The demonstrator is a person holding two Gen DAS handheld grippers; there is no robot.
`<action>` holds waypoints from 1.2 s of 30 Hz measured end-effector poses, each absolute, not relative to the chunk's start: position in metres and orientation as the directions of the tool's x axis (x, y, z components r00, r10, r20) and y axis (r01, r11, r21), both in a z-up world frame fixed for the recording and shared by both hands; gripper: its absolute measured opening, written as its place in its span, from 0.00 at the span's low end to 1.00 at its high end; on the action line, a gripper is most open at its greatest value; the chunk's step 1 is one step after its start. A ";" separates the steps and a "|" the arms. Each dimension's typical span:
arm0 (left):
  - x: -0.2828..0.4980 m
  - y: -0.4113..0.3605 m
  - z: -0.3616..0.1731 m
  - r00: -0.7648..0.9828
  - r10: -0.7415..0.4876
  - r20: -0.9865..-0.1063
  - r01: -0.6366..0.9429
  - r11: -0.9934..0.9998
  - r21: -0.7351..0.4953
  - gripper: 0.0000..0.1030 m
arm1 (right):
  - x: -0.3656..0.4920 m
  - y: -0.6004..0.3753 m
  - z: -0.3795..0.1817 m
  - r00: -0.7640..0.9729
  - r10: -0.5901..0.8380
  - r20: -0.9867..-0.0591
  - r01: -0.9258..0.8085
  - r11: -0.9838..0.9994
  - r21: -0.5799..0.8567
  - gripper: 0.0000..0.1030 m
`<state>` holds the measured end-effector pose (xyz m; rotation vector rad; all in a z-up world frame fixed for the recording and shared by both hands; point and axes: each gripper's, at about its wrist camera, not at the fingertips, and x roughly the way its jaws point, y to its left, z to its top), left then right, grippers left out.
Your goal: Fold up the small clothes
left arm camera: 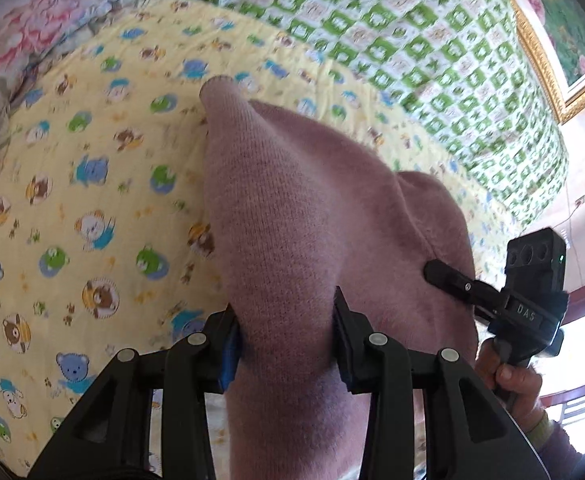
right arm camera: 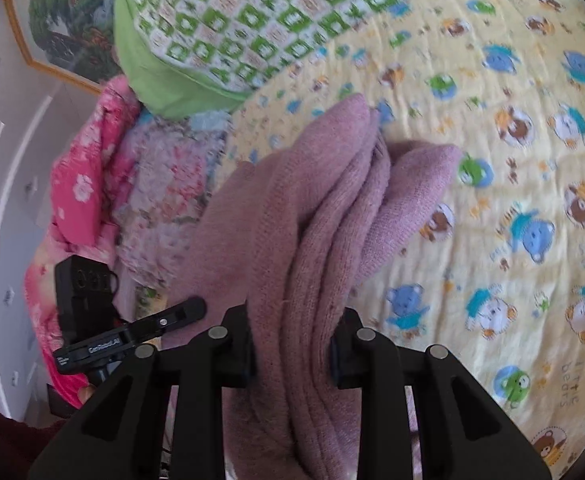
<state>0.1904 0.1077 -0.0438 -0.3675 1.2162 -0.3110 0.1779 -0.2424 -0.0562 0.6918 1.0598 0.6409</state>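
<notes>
A mauve knitted garment [left arm camera: 292, 208] hangs lifted above a yellow bear-print blanket [left arm camera: 72, 184]. My left gripper [left arm camera: 286, 336] is shut on a bunched part of it. My right gripper [right arm camera: 292, 344] is shut on several folded layers of the same garment [right arm camera: 320, 216]. In the left wrist view the right gripper [left arm camera: 452, 276] shows at the right edge of the knit, held by a hand [left arm camera: 516, 384]. In the right wrist view the left gripper [right arm camera: 164, 320] shows at the lower left against the garment. The garment's lower part is hidden behind the jaws.
A green-and-white patterned quilt [left arm camera: 412, 40] lies at the far side of the bed. Pink floral bedding [right arm camera: 88, 184] is piled at one side. A gold-framed picture [left arm camera: 564, 60] leans by the wall. The yellow blanket [right arm camera: 512, 200] spreads under the garment.
</notes>
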 end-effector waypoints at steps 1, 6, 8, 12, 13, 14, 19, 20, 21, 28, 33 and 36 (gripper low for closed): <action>0.189 0.109 -0.048 0.312 -0.420 -0.853 0.037 0.902 -0.430 0.37 | 0.177 -0.244 -0.061 0.351 0.752 -0.558 -0.126 0.628 0.768 0.28; 0.182 0.114 -0.063 0.309 -0.425 -0.851 0.074 0.903 -0.424 0.39 | 0.176 -0.254 -0.081 0.333 0.744 -0.579 -0.076 0.633 0.770 0.28; 0.182 0.114 -0.069 0.301 -0.419 -0.857 0.088 0.907 -0.412 0.43 | 0.177 -0.255 -0.086 0.325 0.743 -0.585 -0.070 0.636 0.769 0.29; 0.184 0.117 -0.081 0.287 -0.429 -0.856 0.083 0.902 -0.424 0.52 | 0.178 -0.256 -0.093 0.321 0.732 -0.601 -0.062 0.650 0.758 0.33; 0.184 0.118 -0.084 0.284 -0.436 -0.854 0.075 0.898 -0.433 0.56 | 0.179 -0.256 -0.094 0.320 0.724 -0.610 -0.059 0.658 0.750 0.34; 0.184 0.118 -0.085 0.284 -0.430 -0.857 0.065 0.900 -0.430 0.61 | 0.178 -0.256 -0.095 0.320 0.715 -0.621 -0.060 0.670 0.740 0.41; 0.181 0.120 -0.087 0.276 -0.423 -0.863 0.011 0.900 -0.437 0.66 | 0.174 -0.255 -0.084 0.335 0.677 -0.655 -0.062 0.710 0.702 0.53; 0.178 0.120 -0.084 0.277 -0.417 -0.866 0.012 0.902 -0.431 0.66 | 0.170 -0.256 -0.078 0.344 0.671 -0.657 -0.068 0.715 0.696 0.53; 0.175 0.119 -0.080 0.279 -0.407 -0.870 0.020 0.908 -0.418 0.66 | 0.166 -0.257 -0.072 0.354 0.662 -0.661 -0.076 0.725 0.685 0.53; 0.149 0.125 -0.057 0.279 -0.368 -0.887 0.034 0.927 -0.374 0.70 | 0.116 -0.272 -0.040 0.417 0.600 -0.683 -0.098 0.777 0.622 0.55; 0.121 0.134 -0.056 0.260 -0.348 -0.901 0.035 0.935 -0.352 0.70 | 0.077 -0.277 -0.039 0.420 0.589 -0.690 -0.091 0.784 0.614 0.55; 0.110 0.136 -0.066 0.226 -0.343 -0.912 0.038 0.938 -0.344 0.70 | 0.070 -0.269 -0.049 0.397 0.580 -0.711 -0.066 0.791 0.609 0.55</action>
